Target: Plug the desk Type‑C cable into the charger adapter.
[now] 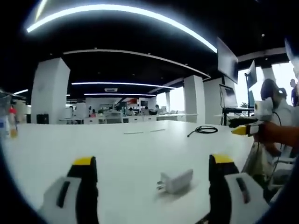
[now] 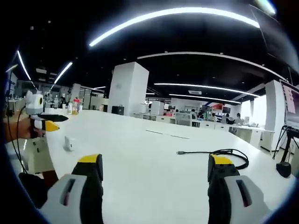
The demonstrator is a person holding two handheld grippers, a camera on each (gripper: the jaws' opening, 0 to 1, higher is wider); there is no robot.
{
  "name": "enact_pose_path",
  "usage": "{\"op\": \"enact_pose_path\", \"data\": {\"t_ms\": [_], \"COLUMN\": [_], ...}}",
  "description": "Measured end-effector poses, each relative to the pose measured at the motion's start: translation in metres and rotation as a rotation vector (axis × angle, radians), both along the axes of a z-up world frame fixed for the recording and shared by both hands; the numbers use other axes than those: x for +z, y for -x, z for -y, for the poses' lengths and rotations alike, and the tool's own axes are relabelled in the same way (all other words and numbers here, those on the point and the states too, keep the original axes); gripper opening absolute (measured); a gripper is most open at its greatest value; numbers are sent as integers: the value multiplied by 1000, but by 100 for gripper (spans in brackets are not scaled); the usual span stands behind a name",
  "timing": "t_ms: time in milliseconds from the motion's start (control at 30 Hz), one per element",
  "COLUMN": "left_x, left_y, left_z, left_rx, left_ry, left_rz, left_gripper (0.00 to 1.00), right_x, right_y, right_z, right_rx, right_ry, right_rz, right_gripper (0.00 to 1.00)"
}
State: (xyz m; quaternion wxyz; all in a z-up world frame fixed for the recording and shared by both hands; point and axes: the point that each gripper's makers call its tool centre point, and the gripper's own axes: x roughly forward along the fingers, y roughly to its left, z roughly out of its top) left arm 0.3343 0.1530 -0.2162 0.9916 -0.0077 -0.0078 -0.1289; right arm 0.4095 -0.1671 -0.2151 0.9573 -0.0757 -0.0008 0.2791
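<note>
Left to right across the broad white desk (image 1: pixel 140 144): in the left gripper view my left gripper (image 1: pixel 154 186) hangs just above the near edge, its yellow-tipped black jaws spread wide with nothing between them. Between those jaws lies the small white charger adapter with its metal prongs pointing left (image 1: pixel 176 182), flat on the desk close to the near edge. Farther toward the far right part of the desk sits the thin black Type-C cable in a loose coil (image 1: pixel 204 129), well apart from the adapter. In the right gripper view my right gripper (image 2: pixel 156 184) is likewise wide and empty, with the cable's coil beyond its right jaw and the free plug end trailing left (image 2: pixel 181 152). Neither task item is held yet. Risks, as I judge them: the light adapter may skid on the smooth desk if one jaw touches first; the slack cable may slip or twist in the jaws, leaving the plug misaligned with the adapter's port, whose position I cannot tell.
</note>
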Motion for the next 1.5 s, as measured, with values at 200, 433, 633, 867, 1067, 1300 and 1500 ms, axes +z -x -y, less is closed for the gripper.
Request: {"op": "enact_pose_path", "data": {"t_ms": [200, 433, 633, 867, 1067, 1300, 1500], "left_x": [1, 1, 0, 1, -3, -4, -6], "left_y": [2, 3, 5, 6, 8, 9, 9], "left_z": [-2, -5, -7, -11, -12, -14, -13], "left_rx": [11, 25, 30, 41, 43, 45, 41], "left_ry": [8, 7, -20, -30, -34, -36, -34], "left_rz": [11, 19, 15, 24, 12, 13, 6], "left_gripper": [100, 100, 99, 99, 99, 99, 99], "right_x": [0, -2, -19, -28, -37, -40, -47], "right_y": [-23, -50, -79, -116, -136, -155, -173], "right_z": [25, 52, 76, 96, 107, 108, 113], "right_rx": [-28, -35, -50, -50, -51, -37, -17], "right_ry": [36, 87, 119, 159, 161, 238, 306], "right_rz": [-13, -42, -120, -178, -229, -266, -308], "right_gripper": [83, 63, 50, 43, 40, 34, 30]}}
